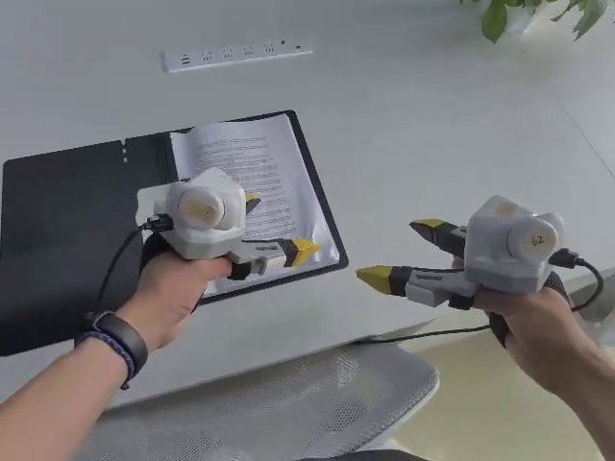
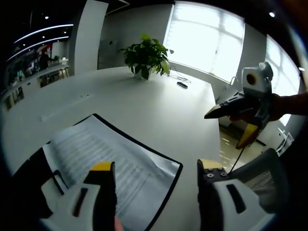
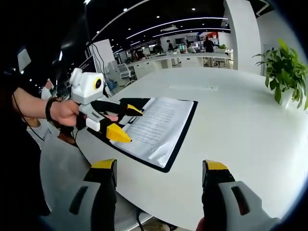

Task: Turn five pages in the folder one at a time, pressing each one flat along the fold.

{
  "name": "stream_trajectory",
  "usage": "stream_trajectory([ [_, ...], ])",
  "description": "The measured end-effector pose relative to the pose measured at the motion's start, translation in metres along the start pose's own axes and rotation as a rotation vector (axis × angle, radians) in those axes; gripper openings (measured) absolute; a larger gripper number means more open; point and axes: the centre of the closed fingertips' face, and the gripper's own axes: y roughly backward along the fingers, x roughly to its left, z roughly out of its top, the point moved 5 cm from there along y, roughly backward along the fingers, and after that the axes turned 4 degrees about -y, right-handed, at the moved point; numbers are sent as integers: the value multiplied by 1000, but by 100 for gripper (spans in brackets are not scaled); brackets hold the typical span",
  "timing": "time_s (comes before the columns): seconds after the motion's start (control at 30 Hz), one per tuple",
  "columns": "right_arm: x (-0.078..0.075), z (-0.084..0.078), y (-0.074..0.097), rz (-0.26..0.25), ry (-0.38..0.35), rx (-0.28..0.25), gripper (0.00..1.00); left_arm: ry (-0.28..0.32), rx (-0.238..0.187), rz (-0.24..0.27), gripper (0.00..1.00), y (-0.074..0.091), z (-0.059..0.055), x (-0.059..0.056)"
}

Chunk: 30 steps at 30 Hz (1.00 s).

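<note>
- Head view: one folder [image 1: 58, 240] lies open on the white surface [image 1: 432, 125] at ten o'clock, with a printed page [image 1: 255, 173] facing up. Two grippers: the left gripper [image 1: 279, 227] hovers over the page's lower edge and the right gripper [image 1: 399, 252] is at four o'clock. Both have their jaws apart and empty. One power strip [image 1: 235, 55] sits at twelve.
- Left gripper view: the page is at seven o'clock and one plant [image 2: 144, 55] is at twelve.
- Right gripper view: the folder is at eleven o'clock.
</note>
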Motion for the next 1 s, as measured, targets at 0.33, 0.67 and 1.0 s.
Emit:
stream_trajectory([
  [0.33,-3,-1,-2,3,-10,7,70,-15,46,10,63,-27,-17,-1],
  [0.67,-6,-7,0,-1,-31,13,70,-46,71,54,51,-47,-34,-3],
  [1.0,-9,-12,2,-4,-40,26,69,-89,39,121,34,-59,-44,-13],
])
